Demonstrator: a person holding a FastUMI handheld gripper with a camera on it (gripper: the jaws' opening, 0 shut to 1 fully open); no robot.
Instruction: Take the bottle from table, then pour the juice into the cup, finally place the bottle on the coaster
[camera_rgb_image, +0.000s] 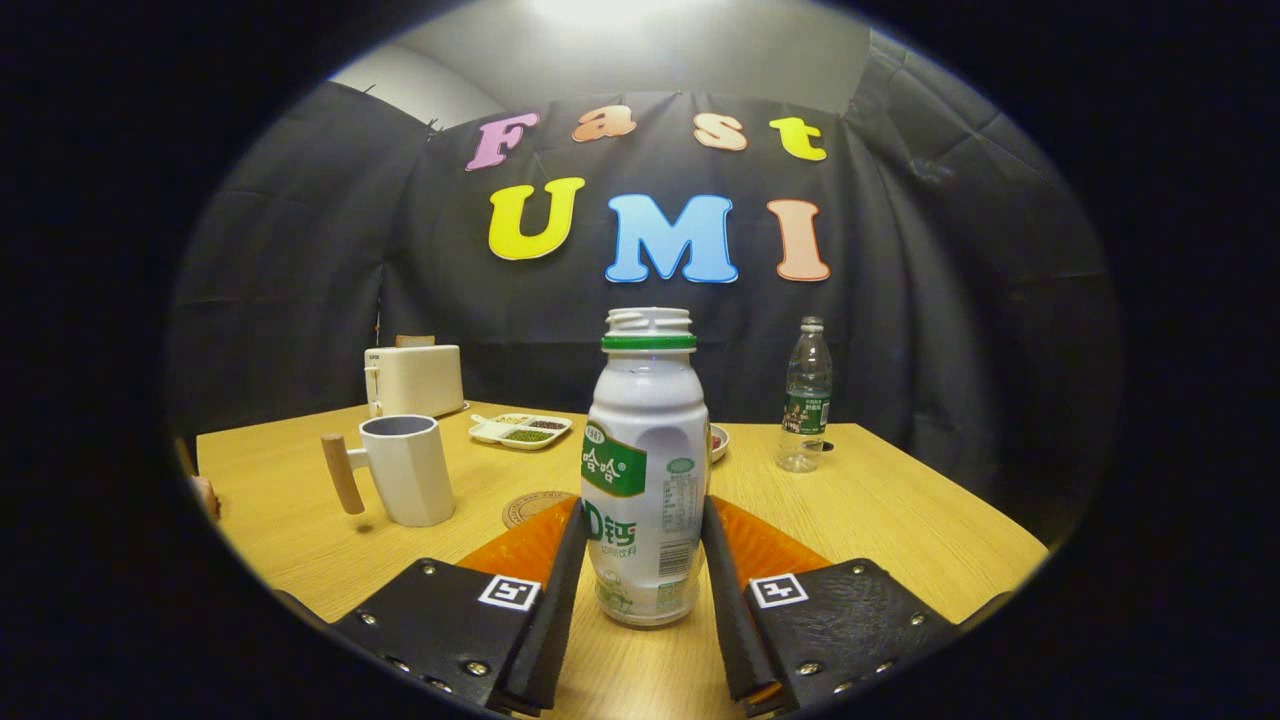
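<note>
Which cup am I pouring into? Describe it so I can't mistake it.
On the wooden table, ahead-left of the bottle clamped between the gripper fingers, stands the cup in front of the toaster. It is the faceted white mug with a wooden handle.

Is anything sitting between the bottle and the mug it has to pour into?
Nothing visible. The bottle stands between the hand-held gripper fingers, which press its sides; the mug stands beyond them, off to one side, with bare table between.
</note>
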